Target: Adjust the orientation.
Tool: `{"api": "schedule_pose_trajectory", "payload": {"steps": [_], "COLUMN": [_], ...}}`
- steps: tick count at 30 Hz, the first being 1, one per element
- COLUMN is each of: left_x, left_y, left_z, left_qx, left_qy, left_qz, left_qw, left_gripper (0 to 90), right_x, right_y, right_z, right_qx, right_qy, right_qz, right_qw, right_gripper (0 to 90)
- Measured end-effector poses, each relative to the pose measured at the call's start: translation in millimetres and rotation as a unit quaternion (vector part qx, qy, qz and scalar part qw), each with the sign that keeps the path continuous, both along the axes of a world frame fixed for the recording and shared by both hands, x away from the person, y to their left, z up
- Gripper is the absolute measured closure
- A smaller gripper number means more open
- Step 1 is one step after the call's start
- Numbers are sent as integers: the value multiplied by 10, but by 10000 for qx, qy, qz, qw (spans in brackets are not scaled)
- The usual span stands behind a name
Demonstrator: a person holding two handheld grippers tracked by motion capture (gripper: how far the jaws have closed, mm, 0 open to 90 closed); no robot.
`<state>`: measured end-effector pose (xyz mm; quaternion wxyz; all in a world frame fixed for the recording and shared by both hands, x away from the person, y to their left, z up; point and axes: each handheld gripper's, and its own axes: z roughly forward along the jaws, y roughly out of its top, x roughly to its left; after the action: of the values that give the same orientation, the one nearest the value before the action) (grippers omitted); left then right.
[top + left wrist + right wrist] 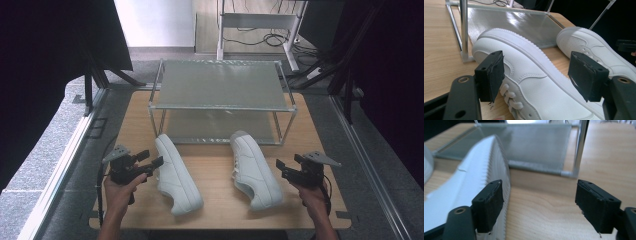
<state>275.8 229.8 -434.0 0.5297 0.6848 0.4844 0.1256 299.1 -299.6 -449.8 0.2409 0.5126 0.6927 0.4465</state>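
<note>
Your 2 grippers, left gripper (156,161) and right gripper (278,165), gape empty beside the left shoe (176,173) and right shoe (253,169); next, probably close on each.

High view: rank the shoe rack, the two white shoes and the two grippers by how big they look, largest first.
1. shoe rack, clearly the largest.
2. left shoe and right shoe: they look alike, so no ranking between them.
3. left gripper and right gripper: smallest, about equal, both with open jaws.
</note>
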Motion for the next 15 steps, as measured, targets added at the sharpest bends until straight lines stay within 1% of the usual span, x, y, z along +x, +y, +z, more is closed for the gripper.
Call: {"api": "schedule_pose_trajectory", "payload": {"steps": [2, 3, 5, 7, 11, 12, 13, 14, 15], "left_x": [-2, -6, -8, -7, -15, -21, -27, -44, -44], "left_y": [2, 7, 14, 17, 29, 34, 38, 47, 47], "left_z": [3, 3, -4, -8, -9, -7, -5, 5, 5], "left_qx": [5, 41, 34, 25, 2, -4, -23, -22, -22], "left_qy": [1, 8, 28, 31, 39, 36, 21, -12, -12], "left_qz": [-20, -19, -11, -8, 21, 29, 21, 0, 0], "left_qw": [10000, 10000, 10000, 10000, 10000, 10000, 10000, 10000, 10000], "left_gripper": [283, 281, 281, 281, 280, 280, 280, 281, 281], "right_x": [-21, -28, -41, -44, -42, -38, -37, -33, -33], "right_y": [18, 24, 28, 27, 32, 34, 36, 51, 51], "right_z": [52, 70, 91, 96, 111, 112, 115, 119, 119], "right_qx": [-63, -85, -63, -35, -67, -33, -5, 12, 12], "right_qy": [-149, -176, -218, -226, -242, -234, -204, -171, -171], "right_qz": [50, 80, 107, 123, 97, 99, 121, 195, 195], "right_qw": [9999, 9998, 9997, 9997, 9996, 9997, 9997, 9997, 9997], "right_gripper": [251, 256, 269, 273, 290, 295, 303, 333, 333]}}
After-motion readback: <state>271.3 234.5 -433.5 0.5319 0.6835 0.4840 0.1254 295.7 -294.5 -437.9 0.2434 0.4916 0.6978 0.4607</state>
